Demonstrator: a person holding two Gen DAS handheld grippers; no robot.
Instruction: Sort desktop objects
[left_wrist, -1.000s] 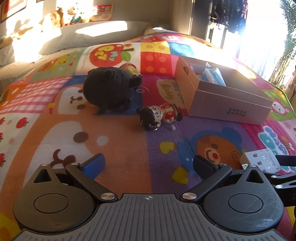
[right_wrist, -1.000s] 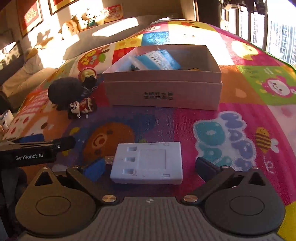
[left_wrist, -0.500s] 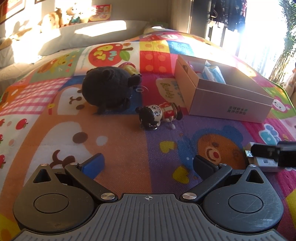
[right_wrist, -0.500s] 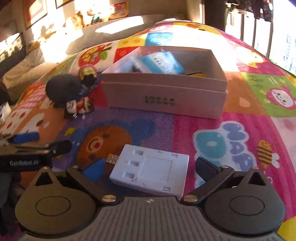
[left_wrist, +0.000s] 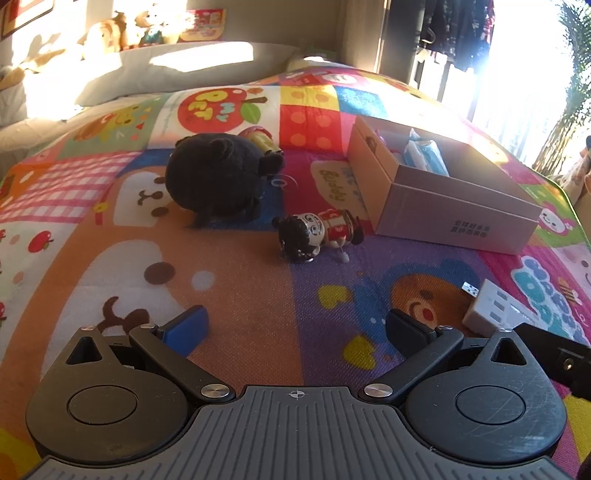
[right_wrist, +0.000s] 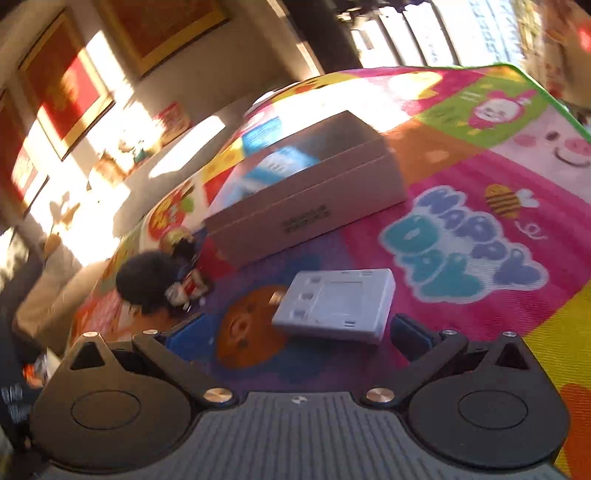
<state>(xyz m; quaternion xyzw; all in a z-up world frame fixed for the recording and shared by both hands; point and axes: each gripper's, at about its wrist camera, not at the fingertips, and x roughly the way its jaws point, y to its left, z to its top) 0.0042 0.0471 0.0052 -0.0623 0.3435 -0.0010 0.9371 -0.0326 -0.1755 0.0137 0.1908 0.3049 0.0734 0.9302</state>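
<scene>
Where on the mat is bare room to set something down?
Free: the orange stretch left of the doll, below the black plush. Also the pink patch right of the white adapter. Crowded: plush, doll and box cluster.

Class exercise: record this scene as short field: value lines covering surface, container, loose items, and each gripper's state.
surface: colourful cartoon play mat
container: open cardboard box holding blue packets
loose items: black plush toy; small figurine lying down; white charger on the mat
left gripper: open, nothing held
right gripper: open, charger between fingers, ungripped
</scene>
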